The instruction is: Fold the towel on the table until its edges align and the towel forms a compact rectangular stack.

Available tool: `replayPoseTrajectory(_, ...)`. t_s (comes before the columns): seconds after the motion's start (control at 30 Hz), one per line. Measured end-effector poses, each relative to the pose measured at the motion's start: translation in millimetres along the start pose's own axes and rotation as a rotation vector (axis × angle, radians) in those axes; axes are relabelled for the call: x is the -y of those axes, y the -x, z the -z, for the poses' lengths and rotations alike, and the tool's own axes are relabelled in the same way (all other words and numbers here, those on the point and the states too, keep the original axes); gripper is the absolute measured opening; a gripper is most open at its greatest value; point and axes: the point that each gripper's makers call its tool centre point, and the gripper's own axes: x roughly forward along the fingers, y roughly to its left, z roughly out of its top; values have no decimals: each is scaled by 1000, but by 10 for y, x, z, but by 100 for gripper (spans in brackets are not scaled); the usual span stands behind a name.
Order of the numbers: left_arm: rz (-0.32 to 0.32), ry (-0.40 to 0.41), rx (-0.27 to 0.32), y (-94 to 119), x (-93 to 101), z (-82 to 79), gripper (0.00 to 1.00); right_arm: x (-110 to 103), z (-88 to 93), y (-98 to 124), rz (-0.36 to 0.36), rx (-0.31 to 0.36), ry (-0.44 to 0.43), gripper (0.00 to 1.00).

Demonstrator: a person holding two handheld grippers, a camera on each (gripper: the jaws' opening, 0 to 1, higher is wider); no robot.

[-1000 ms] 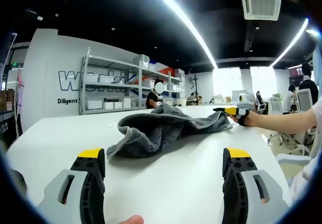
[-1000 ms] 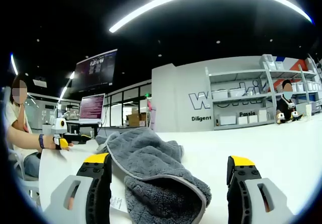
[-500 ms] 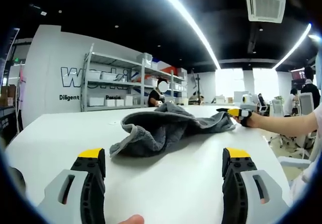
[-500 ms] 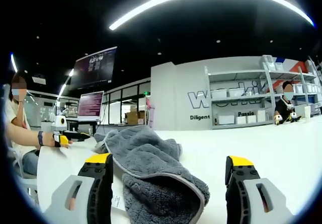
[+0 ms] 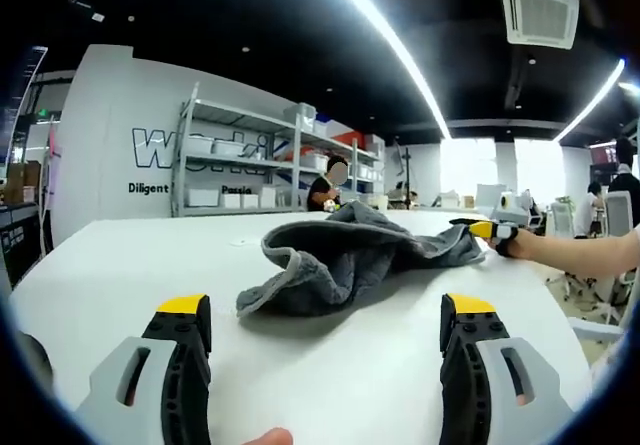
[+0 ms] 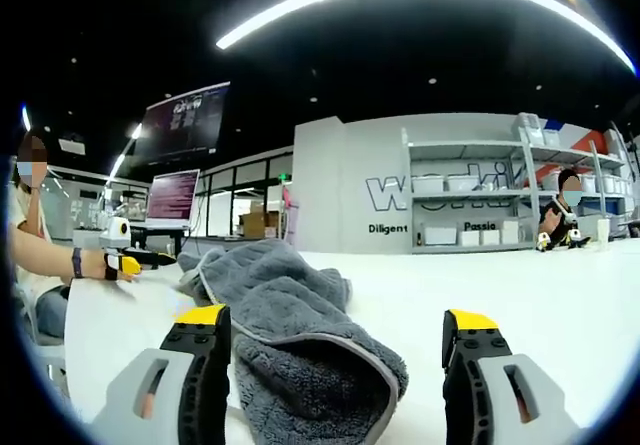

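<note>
A grey towel [image 5: 345, 255] lies crumpled in a loose heap on the white table [image 5: 120, 265]. My left gripper [image 5: 325, 310] is open, its yellow-tipped jaws wide apart just short of the towel's near end. At the towel's far right end the right gripper [image 5: 488, 229] comes in, held by a hand. In the right gripper view the towel [image 6: 290, 315] runs from between the jaws toward the left. My right gripper [image 6: 335, 320] is open, with the towel's rolled end by its left jaw. The left gripper [image 6: 125, 262] shows at the towel's far end.
The person's forearm [image 5: 570, 250] reaches over the table's right edge. A shelving rack [image 5: 235, 165] and a seated person [image 5: 325, 190] are behind the table. A monitor [image 6: 172, 200] and desks stand beyond the table's left side.
Both cameras have shifted a little, so the towel sits further right in the left gripper view and larger in the right gripper view. The towel's shape and both jaws' spread look unchanged.
</note>
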Motion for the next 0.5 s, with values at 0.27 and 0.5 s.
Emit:
replayPoseTrajectory(0.27,-17,-16,-5,-64,-88,4,92,47,79,21,40,-48,46,83)
replayPoseTrajectory(0.5,-19,-9,0,-141,-191,-13,92,79,139,63,89,-88,74,80)
